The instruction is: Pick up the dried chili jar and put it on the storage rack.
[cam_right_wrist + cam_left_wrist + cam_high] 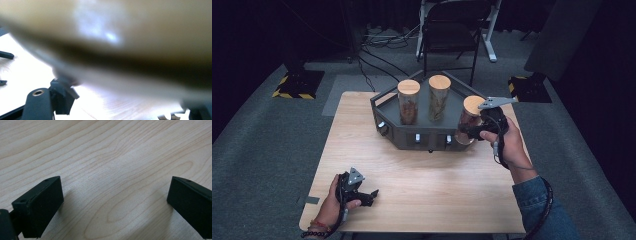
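Right gripper (472,131) jaws clamped on jar (470,120) at tray's (384,102) right corner; two jars (408,101) beside. Left gripper (368,196) jaws apart near counter's (422,175) front-left corner.

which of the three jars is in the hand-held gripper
The rightmost jar, gripped by the right hand-held gripper; the other two jars stand untouched in the tray.

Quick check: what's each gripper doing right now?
Left gripper: open, holding nothing, low over the table.
Right gripper: shut on the jar.
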Demonstrator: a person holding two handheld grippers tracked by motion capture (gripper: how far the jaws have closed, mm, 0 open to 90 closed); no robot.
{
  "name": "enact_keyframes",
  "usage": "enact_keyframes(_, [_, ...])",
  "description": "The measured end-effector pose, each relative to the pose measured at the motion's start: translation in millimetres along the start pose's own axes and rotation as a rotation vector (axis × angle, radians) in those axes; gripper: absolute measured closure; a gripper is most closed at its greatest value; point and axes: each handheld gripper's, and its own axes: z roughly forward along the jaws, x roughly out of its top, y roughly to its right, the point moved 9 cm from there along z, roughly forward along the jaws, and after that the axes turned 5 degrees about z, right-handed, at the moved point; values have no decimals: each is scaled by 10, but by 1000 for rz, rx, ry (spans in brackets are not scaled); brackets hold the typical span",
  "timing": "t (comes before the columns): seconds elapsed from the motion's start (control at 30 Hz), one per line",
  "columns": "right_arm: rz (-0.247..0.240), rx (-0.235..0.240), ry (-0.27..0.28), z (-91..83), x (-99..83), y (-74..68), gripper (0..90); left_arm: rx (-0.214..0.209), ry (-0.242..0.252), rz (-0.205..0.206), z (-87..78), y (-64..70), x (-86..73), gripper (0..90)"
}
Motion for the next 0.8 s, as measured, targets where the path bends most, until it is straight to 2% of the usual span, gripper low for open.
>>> enact_keyframes(0.3, [-2, -5, 7, -40, 151, 18, 254, 0, 0, 0, 0, 0, 0, 4])
enact_keyframes(0.8, [6, -61, 2, 25, 388, 151, 254, 0, 0, 0, 0, 0, 0, 4])
